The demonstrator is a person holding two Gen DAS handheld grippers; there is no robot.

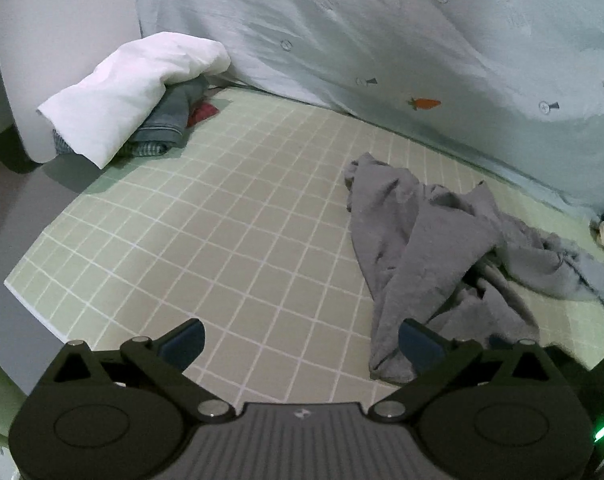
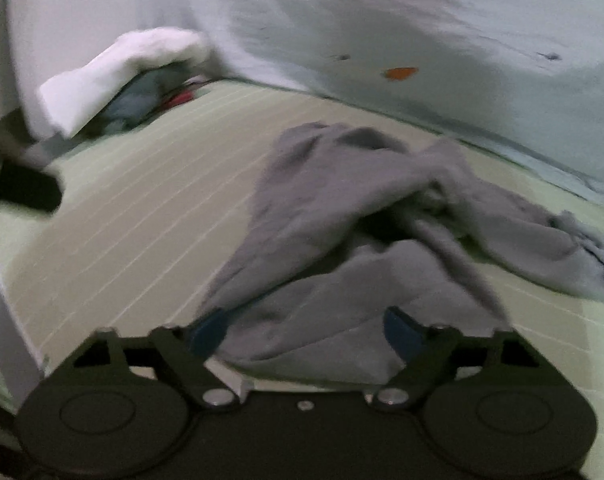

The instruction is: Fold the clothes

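Observation:
A crumpled grey garment (image 1: 421, 240) lies on the green checked sheet (image 1: 222, 220), right of centre in the left wrist view. My left gripper (image 1: 302, 340) is open wide over bare sheet. Its right fingertip (image 1: 417, 344) is beside the garment's near end, and nothing is between the fingers. In the blurred right wrist view the same grey garment (image 2: 341, 200) spreads across the middle. My right gripper (image 2: 303, 332) straddles its near edge, with cloth lying between the blue pads (image 2: 401, 332) and partly draped over the left one. I see no pinch.
A white folded cloth (image 1: 134, 88) lies over denim (image 1: 170, 120) and a red item (image 1: 202, 114) at the back left. A pale blue quilt with carrot prints (image 1: 421, 40) rises along the back. The sheet's edge (image 1: 34, 308) drops off at the left. A dark blurred shape (image 2: 22, 188) sits at the left edge.

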